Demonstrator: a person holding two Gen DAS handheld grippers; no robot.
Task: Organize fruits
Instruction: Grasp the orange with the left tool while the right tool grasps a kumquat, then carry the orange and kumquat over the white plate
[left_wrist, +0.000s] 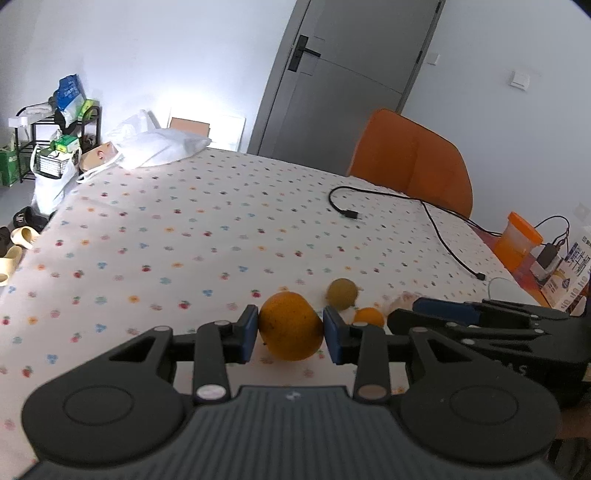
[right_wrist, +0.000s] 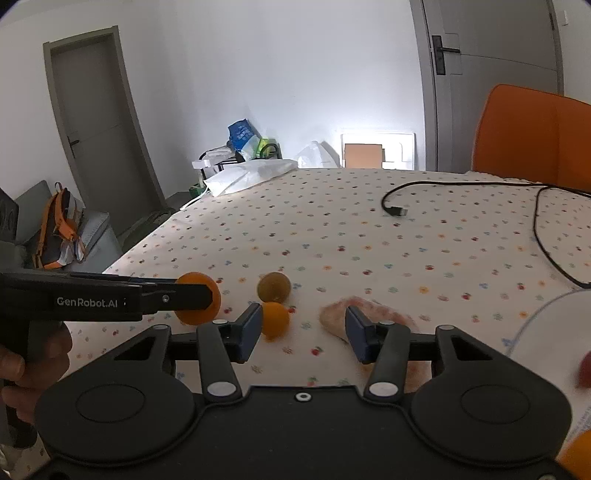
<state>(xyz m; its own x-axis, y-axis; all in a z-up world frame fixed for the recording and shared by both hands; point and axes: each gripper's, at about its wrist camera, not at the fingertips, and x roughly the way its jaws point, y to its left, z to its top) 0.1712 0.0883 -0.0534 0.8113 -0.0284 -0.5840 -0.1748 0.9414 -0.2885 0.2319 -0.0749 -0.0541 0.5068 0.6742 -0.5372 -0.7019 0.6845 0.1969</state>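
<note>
Barely begun: left claw (left_wrist: 290, 332) grips the big orange (left_wrist: 290, 326); right claw (right_wrist: 301, 328), open, nears small orange (right_wrist: 275, 319); brownish fruit (right_wrist: 273, 286) still sits on the counter (right_wrist: 332, 229).

My left gripper (left_wrist: 290, 328) sits low over the table, tilted down, both blue pads pressed against the sides of the large orange (left_wrist: 290, 326): clamped. My right gripper (right_wrist: 301, 330) is just to its right, also angled down, jaws standing apart with nothing pressed between them; left pad just beside the small orange (right_wrist: 275, 320). My left hand (right_wrist: 22, 373) is wrapped round the left gripper's handle.
</note>
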